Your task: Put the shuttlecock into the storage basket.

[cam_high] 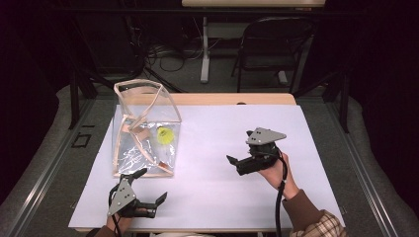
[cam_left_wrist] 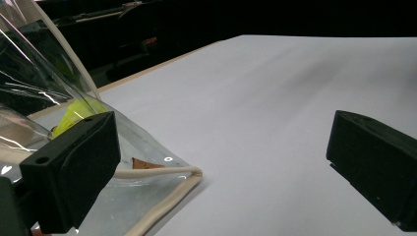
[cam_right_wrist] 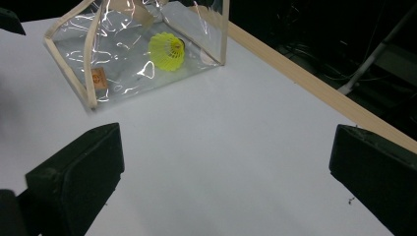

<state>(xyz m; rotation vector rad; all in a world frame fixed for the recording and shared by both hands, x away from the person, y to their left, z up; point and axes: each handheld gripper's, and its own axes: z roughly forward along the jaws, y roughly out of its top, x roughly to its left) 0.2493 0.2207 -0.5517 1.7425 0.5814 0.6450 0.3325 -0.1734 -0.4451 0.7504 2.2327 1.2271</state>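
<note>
The left gripper [cam_high: 148,185], jaws spread wide and empty, sat just beside the near edge of the clear bag [cam_high: 143,148], far closer than the open right gripper [cam_high: 237,159].

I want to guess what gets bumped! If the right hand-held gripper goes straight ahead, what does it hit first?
Probably the clear bag holding the yellow shuttlecock. Bare white table lies before the right hand-held gripper.
</note>
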